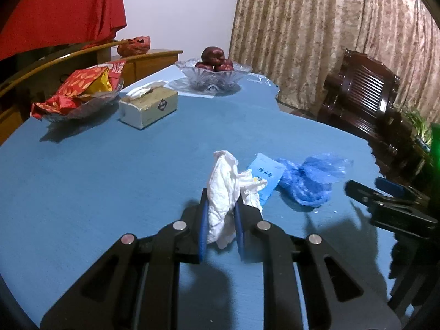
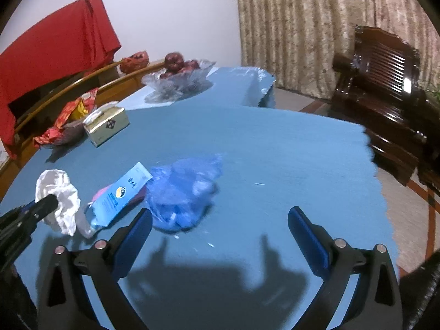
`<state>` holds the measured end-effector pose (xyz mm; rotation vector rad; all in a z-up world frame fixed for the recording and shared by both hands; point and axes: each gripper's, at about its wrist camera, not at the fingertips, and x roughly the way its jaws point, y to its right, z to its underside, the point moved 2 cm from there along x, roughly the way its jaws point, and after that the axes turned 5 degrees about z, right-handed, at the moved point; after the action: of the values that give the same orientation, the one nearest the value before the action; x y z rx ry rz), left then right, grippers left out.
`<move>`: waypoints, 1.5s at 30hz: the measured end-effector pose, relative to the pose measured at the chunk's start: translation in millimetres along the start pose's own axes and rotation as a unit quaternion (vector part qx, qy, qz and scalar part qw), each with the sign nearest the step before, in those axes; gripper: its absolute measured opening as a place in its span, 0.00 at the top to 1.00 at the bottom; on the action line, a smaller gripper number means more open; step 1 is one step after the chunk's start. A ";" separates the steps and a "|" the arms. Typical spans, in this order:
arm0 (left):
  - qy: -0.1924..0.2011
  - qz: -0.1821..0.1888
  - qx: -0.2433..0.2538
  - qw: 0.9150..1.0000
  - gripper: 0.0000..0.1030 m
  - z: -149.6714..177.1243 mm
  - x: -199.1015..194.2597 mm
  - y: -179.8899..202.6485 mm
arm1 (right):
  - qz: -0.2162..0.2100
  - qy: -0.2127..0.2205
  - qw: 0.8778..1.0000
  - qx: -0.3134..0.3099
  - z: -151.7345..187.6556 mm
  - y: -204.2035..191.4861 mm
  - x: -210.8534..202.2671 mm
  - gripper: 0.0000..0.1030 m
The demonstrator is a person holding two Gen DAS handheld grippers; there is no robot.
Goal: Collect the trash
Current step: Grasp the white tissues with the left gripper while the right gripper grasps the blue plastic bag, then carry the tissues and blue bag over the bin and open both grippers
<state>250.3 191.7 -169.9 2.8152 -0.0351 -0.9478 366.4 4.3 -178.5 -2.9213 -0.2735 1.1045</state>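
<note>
No text clear enough to read.
The blue packet (image 2: 118,198) bears a round logo and blurred characters; the tissue box (image 1: 148,106) a diamond mark.

Tissue (image 1: 222,189) left of packet (image 1: 265,177), bag (image 1: 308,181) apparently touching its right

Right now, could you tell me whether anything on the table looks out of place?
Yes: a crumpled blue plastic bag and a torn blue packet lie loose mid-table, and the left gripper holds a crumpled white tissue.

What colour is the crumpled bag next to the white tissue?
Blue, see-through plastic bag; clearest in the right wrist view.
</note>
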 end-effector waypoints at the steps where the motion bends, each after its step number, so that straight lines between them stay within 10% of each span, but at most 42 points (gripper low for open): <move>1: -0.002 -0.002 -0.002 1.000 0.85 0.1 2.3 -2.4 | -0.003 -0.005 1.000 -0.004 -1.9 -6.1 8.1 0.06; 7: -0.005 -0.001 -0.009 1.000 0.85 3.0 8.1 -8.6 | -0.017 -0.040 0.999 -0.031 -2.2 -29.4 37.9 0.17; 14: -0.003 0.003 -0.012 1.000 0.85 3.5 6.6 -8.3 | -0.061 -0.045 0.996 -0.040 -0.8 -34.3 31.9 0.68; 45: 0.027 0.097 0.029 0.994 0.85 4.0 -91.1 114.2 | 0.003 0.070 0.997 0.017 13.5 60.1 -174.5 0.69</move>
<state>178.9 85.5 -99.3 2.8239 -0.3288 -0.8385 238.7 -84.4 -78.2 -2.9524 -0.2419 0.8894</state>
